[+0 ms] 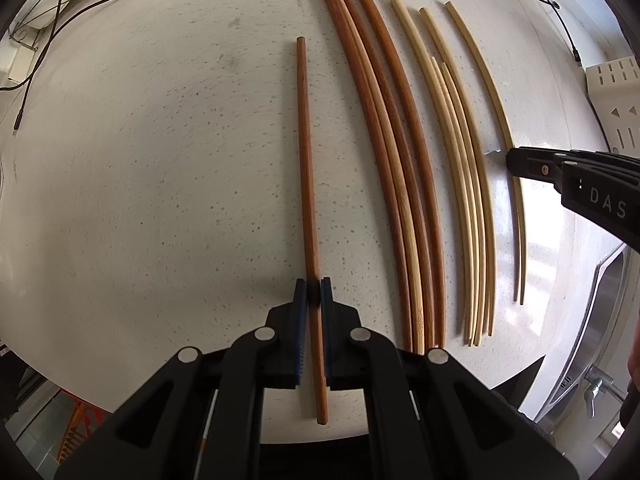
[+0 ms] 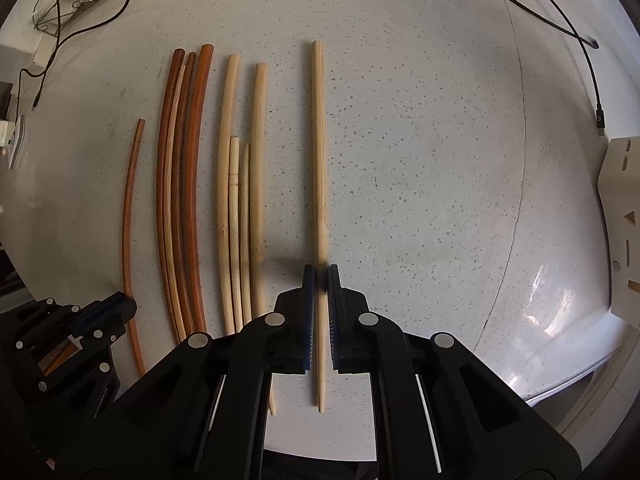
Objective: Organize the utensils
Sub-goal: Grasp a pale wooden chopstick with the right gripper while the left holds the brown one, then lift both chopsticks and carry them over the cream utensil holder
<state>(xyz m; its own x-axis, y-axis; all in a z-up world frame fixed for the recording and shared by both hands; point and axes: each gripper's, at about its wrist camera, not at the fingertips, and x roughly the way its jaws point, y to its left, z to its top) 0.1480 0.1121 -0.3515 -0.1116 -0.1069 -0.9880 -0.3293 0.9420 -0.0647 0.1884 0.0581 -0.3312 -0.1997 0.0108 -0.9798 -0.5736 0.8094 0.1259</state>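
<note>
My left gripper (image 1: 314, 292) points down at the pale speckled counter (image 1: 160, 160) and is shut on a single brown chopstick (image 1: 306, 160) that lies apart, left of the rest. To its right lies a bundle of brown chopsticks (image 1: 384, 140), then a group of light bamboo chopsticks (image 1: 460, 160). My right gripper (image 2: 320, 278) is shut on one light bamboo chopstick (image 2: 319, 140), set apart to the right of the light group (image 2: 244, 180). From the right wrist view, the left gripper (image 2: 124, 306) grips the lone brown chopstick (image 2: 129, 208) beside the brown bundle (image 2: 184, 180). The right gripper (image 1: 510, 162) shows at the left view's right edge.
Black cables (image 1: 80, 16) trail across the counter's far side, near a wire rack (image 1: 24, 28) at the far left. A cream perforated holder (image 1: 612, 92) stands at the right edge. A steel sink (image 1: 600, 340) lies at the near right.
</note>
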